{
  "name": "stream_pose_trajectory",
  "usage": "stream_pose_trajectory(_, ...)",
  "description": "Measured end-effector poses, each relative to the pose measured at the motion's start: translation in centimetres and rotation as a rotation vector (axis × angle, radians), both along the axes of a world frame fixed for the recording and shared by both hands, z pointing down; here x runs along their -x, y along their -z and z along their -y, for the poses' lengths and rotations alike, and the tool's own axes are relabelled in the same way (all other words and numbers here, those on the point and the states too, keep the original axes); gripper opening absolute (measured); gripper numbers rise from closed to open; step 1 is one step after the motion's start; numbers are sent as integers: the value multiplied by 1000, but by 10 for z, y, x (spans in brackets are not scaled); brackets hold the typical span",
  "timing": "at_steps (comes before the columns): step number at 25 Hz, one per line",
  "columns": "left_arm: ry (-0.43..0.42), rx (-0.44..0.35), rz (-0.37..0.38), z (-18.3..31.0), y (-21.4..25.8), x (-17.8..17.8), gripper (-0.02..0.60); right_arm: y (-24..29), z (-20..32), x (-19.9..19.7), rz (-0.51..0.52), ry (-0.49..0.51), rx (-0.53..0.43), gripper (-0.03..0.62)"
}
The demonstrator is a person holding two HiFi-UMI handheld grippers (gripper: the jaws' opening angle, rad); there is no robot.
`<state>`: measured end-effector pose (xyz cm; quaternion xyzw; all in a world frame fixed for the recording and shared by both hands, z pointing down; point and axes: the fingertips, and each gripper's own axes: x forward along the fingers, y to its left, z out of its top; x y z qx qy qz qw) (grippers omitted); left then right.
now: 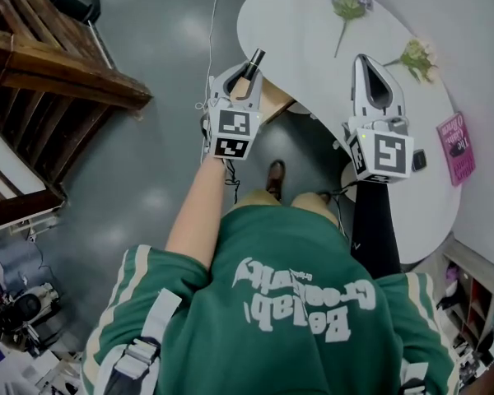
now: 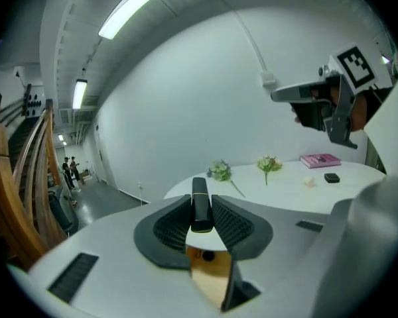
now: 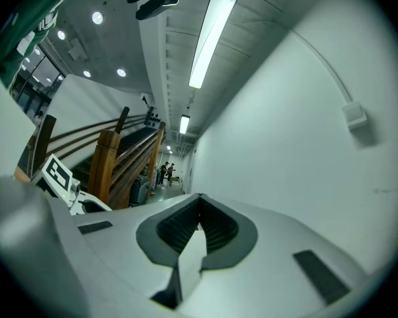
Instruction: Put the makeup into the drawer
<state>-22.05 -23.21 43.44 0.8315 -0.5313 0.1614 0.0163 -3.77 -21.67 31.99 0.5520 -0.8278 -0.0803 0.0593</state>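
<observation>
L gripper point(image 1: 249, 71) pinches black makeup tube point(image 2: 199, 204) at 12 o'clock, prob. to carry it to the drawer; R gripper point(image 1: 369, 62), jaws pressed together w/ nothing, hangs at 2 o'clock over white table point(image 1: 305, 23).

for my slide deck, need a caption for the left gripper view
Left gripper shut on a black makeup tube, white table with flowers beyond.

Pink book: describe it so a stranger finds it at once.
Find the white curved table in the head view and follow it past the two flower sprigs to its right end. There the pink book lies flat beside a small black object. It is the only pink, rectangular thing on the table.
</observation>
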Motion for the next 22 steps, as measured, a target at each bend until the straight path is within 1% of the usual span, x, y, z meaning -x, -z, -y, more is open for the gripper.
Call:
stream_pose_trajectory(4, 0, 146, 17, 8, -63, 16, 110, -2, 3, 3, -16, -22, 7, 9)
stream_pose_trajectory(7, -12, 231, 41, 12, -102, 21, 110, -5, 5, 3, -27, -36, 14, 9)
stream_pose_trajectory(13, -79, 398, 119, 18, -177, 15, 110, -13, 5, -2, -52, -63, 38, 9)
stream_pose_trajectory(16, -97, 511, 176, 15, -212, 12, 110, -15, 5, -6, -63, -75, 47, 9)
stream_pose_trajectory(18, -107, 573, 213, 13, -234, 10, 110, -17, 5, -10, -68, -84, 53, 9)
stream_pose_trajectory(22, -126, 701, 248, -1, -270, 5, 112, -20, 5, -18, -76, -100, 62, 9)
